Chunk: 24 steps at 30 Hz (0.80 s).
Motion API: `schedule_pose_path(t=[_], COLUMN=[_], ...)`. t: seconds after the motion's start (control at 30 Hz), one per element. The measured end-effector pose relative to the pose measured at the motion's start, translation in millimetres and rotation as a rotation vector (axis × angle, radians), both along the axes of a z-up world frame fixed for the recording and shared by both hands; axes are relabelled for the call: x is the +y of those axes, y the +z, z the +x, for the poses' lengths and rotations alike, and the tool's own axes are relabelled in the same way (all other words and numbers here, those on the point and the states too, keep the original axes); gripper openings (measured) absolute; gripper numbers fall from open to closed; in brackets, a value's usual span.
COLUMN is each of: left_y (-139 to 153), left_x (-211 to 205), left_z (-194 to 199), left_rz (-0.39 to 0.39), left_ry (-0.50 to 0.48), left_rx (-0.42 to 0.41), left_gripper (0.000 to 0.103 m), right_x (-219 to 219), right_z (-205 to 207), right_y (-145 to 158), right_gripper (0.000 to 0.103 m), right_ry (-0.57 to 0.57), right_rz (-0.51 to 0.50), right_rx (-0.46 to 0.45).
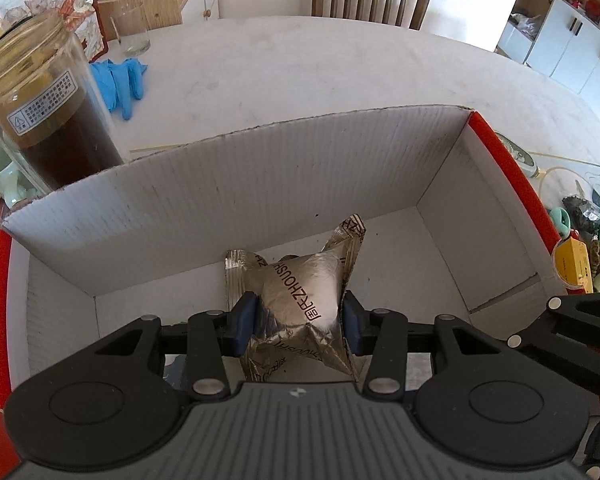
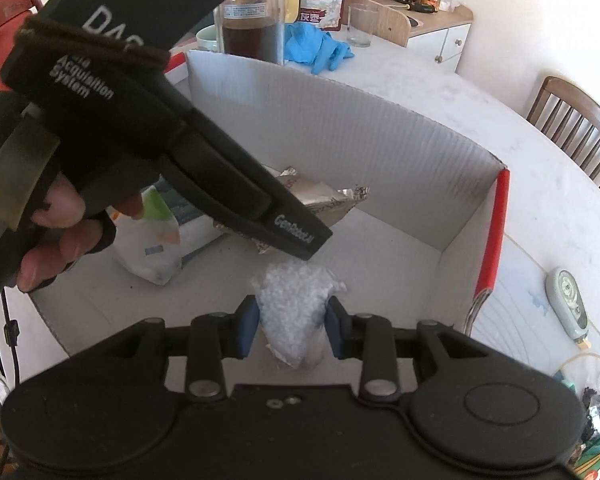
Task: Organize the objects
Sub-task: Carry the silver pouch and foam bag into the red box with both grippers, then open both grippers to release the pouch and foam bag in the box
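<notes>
Your left gripper [image 1: 300, 322] clamps a silver foil packet [image 1: 296, 300] over the floor of the white box [image 1: 260, 168]; the pads press its sides. Your right gripper [image 2: 288, 326] is closed on a clear bag [image 2: 294, 308] of white granules, also inside the box. From the right wrist view, your left hand [image 2: 56, 224] and its tool hide most of the foil packet and part of a white pouch [image 2: 156, 240]. The foil print is upside down and only partly readable: "ZHOUSH". The tool reads "GenRobot.AI" and "Acquisition System". The jar [image 1: 48, 108] label is too small to read.
</notes>
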<state>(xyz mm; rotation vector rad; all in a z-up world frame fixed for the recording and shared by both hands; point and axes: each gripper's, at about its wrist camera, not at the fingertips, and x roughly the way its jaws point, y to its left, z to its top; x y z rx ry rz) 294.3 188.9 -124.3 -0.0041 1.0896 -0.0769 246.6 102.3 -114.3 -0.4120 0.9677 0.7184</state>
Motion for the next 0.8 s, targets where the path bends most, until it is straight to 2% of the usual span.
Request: schedule_pose_path(t=[0.1, 0.17, 0.27, 0.4, 0.6, 0.8], left_y=[1.4, 3.0, 7.2, 13.9, 22.9, 36.8], left_x=[2.3, 2.6, 4.3, 6.6, 4.0, 1.4], left_z=[-1.4, -1.6, -4.0, -6.4, -13.8, -25.2], left_rz=[-0.001, 0.0, -0.003, -0.021, -0.008, -0.004], left_ry=[0.012, 0.018, 0.037, 0.058, 0.061, 0.067], left_rx=[-0.009, -0.018, -0.037, -0.056, -0.079, -0.114], left_gripper=[0.049, 0.058, 0.063, 0.063, 0.064, 0.064], right_x=[-0.4, -1.5, -4.2, -6.5, -12.4, -22.6], right_z=[-2.3, -3.6, -5.4, -6.8, -11.6, -10.7], right_y=[-2.2, -3.2, -2.3, 1.6, 12.6, 28.2], right_gripper=[0.033, 0.035, 0.037, 0.044, 0.058, 0.061], right_ry=[-0.003, -0.004, -0.008, -0.003, 0.0, -0.017], right_rz=[-0.005, -0.004, 0.0, 0.019, 0.054, 0.097], right_rx=[-0.003, -0.003, -0.005, -0.01, -0.029, -0.026])
